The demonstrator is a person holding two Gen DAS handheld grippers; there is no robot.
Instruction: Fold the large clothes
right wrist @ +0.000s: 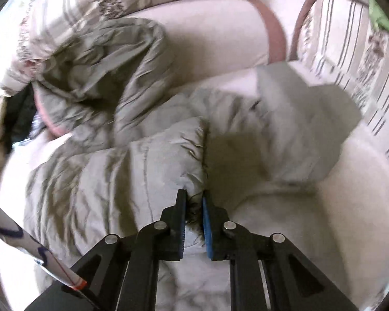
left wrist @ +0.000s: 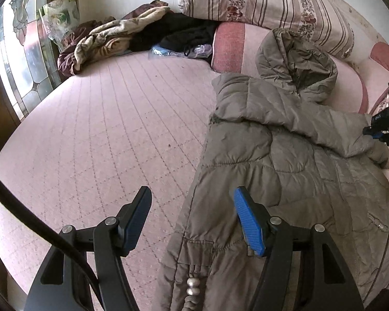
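Note:
A large grey-brown hooded puffer coat (left wrist: 285, 160) lies spread on a pink quilted bed (left wrist: 103, 129), hood toward the pillows. My left gripper (left wrist: 192, 207) is open and empty, hovering over the coat's left edge near the hem. In the right wrist view the coat (right wrist: 103, 160) fills the middle, one sleeve lying across the body. My right gripper (right wrist: 194, 199) is shut on the sleeve's furry cuff (right wrist: 194, 208). The right gripper also shows in the left wrist view (left wrist: 386, 124), at the coat's far right side.
A striped floral pillow (left wrist: 259, 2) and a pink bolster (left wrist: 230, 46) lie at the head of the bed. A crumpled blanket (left wrist: 101, 41), black clothes (left wrist: 184, 31) and a plastic bag (left wrist: 179, 50) sit at the back left. A stained-glass window (left wrist: 20, 59) is at left.

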